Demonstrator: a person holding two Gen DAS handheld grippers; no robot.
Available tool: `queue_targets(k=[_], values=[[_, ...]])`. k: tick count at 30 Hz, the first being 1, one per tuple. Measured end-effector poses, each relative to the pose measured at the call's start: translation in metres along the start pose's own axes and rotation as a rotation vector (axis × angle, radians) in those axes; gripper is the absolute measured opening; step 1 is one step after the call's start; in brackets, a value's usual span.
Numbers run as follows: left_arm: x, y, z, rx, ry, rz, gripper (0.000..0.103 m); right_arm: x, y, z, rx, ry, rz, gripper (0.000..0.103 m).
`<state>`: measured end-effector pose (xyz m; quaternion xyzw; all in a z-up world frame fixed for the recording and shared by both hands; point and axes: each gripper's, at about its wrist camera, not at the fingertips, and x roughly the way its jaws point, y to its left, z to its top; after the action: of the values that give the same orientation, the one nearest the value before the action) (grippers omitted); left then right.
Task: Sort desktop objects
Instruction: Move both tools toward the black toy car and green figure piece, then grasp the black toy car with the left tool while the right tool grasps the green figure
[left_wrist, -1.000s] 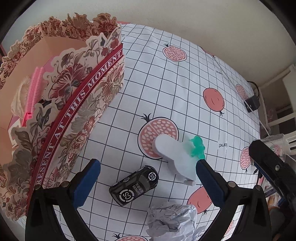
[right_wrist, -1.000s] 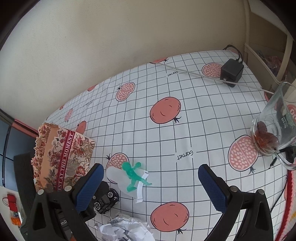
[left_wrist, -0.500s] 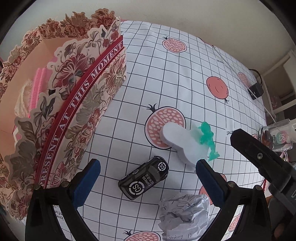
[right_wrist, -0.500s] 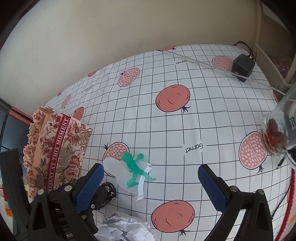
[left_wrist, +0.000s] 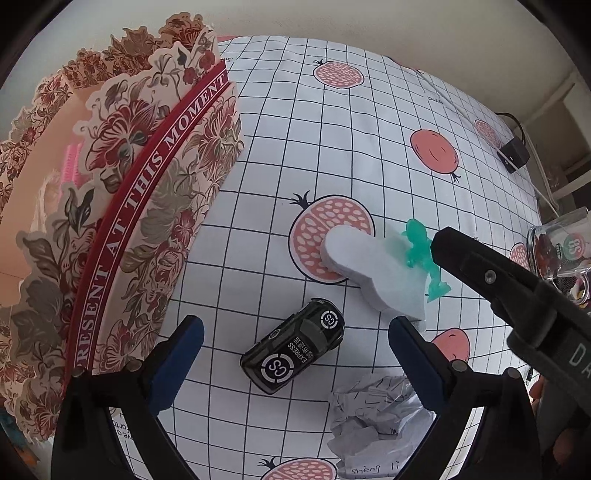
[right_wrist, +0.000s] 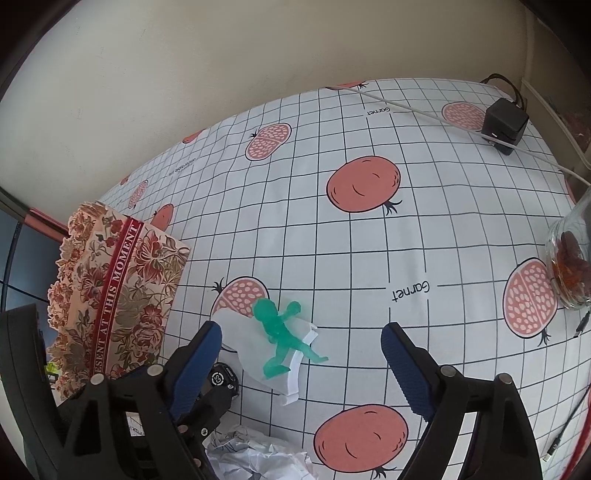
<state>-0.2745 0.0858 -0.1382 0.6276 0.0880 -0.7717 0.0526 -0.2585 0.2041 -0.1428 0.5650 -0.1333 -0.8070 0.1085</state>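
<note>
the right gripper (right_wrist: 301, 363), jaws just narrowing yet spread, hovers over a green figurine (right_wrist: 282, 338). the left gripper (left_wrist: 295, 354), spread wide, brackets a toy car (left_wrist: 293, 350).

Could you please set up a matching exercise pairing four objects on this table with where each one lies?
Things:
1. green figurine
2. toy car
3. crumpled paper
4. pink comb

Places:
A. inside the floral box
B. lying on the white foam piece
C. between the open left gripper jaws
D. nearest the camera, below the car

Pairs: 1-B, 2-C, 3-D, 4-A
</note>
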Motion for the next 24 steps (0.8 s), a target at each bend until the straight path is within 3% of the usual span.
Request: queue_targets(k=[3,14,17,21,24], values=[[0.001,0.003,-0.001,0.001,0.009,-0.003,0.093,0.004,0.003,-0.001,-0.003,0.002,0.004,0.085],[0.008,0.013,-0.002,-0.007,0.038,-0.006,0.092,0.016,0.009,-0.004,-0.013,0.026,-0.002,0.071],[0.008,0.014,-0.002,-0.002,0.041,-0.007,0.083,0.016,0.009,-0.004,-0.013,0.025,-0.001,0.065],[0.008,0.014,-0.002,0.009,0.041,0.004,0.082,0.016,0.012,-0.004,-0.018,0.025,0.004,0.055],[0.008,0.014,-0.002,0.023,0.042,0.009,0.081,0.016,0.013,-0.002,-0.019,0.021,0.005,0.055]])
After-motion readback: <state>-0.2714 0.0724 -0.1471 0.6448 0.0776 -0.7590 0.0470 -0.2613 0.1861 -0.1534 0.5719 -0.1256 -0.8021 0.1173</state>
